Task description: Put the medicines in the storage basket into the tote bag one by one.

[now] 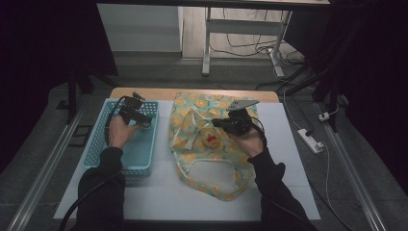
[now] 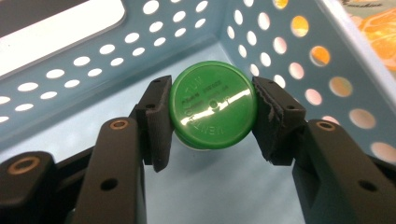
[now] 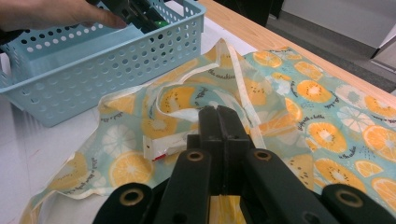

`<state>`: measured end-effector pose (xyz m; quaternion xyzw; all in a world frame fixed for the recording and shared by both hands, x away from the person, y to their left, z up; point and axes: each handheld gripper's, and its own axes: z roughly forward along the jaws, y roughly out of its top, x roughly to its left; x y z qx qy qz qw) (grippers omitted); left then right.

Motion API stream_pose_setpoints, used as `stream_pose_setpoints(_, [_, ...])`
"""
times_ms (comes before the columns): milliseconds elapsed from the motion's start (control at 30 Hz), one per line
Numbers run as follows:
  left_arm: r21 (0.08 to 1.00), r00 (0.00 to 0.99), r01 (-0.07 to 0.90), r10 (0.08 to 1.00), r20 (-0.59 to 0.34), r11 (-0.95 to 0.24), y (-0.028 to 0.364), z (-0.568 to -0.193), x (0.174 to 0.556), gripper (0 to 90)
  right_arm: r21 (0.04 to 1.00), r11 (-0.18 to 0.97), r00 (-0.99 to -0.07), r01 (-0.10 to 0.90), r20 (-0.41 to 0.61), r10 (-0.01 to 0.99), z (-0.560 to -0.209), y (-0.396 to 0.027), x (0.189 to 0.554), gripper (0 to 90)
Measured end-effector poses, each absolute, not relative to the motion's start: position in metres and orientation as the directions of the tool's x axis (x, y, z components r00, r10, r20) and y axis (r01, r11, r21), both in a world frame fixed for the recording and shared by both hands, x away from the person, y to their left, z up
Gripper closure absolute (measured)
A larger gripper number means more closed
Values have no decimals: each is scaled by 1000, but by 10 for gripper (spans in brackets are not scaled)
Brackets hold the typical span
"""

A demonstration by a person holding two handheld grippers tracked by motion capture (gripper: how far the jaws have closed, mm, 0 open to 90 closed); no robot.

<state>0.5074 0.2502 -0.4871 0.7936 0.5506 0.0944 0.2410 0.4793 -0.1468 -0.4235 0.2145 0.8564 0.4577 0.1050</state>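
Observation:
My left gripper (image 1: pixel 138 119) (image 2: pixel 211 114) reaches into a light blue perforated basket (image 1: pixel 96 144) (image 2: pixel 70 70) and is shut on a round green cap (image 2: pixel 212 106), pads against its two sides. What lies under the cap is hidden. My right gripper (image 1: pixel 219 123) (image 3: pixel 218 114) is shut, its jaws pressed together just above a crumpled orange-slice print bag (image 1: pixel 211 178) (image 3: pixel 317 107). I cannot tell whether fabric is pinched between them. A small white and red packet (image 1: pixel 211 140) (image 3: pixel 159 148) lies in the bag's folds beside the jaw tips.
The basket (image 3: pixel 116 60) stands left of the bag on a white mat (image 1: pixel 159 197) over a wooden table (image 1: pixel 159 93). Across the bag, the other hand and its gripper (image 3: pixel 140 14) sit inside the basket. A power strip (image 1: pixel 310 140) and cables lie on the floor to the right.

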Motion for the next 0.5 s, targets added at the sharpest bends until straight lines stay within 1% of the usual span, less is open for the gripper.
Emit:
stream_pose_setpoints(233, [516, 372, 817, 918, -134, -256, 256, -474, 498, 521, 830, 488, -886, 272, 17, 464, -424, -146, 479, 900])
stream_pose_setpoints(500, [557, 412, 782, 902, -128, -279, 252, -455, 486, 521, 830, 489, -886, 270, 15, 463, -424, -146, 479, 900])
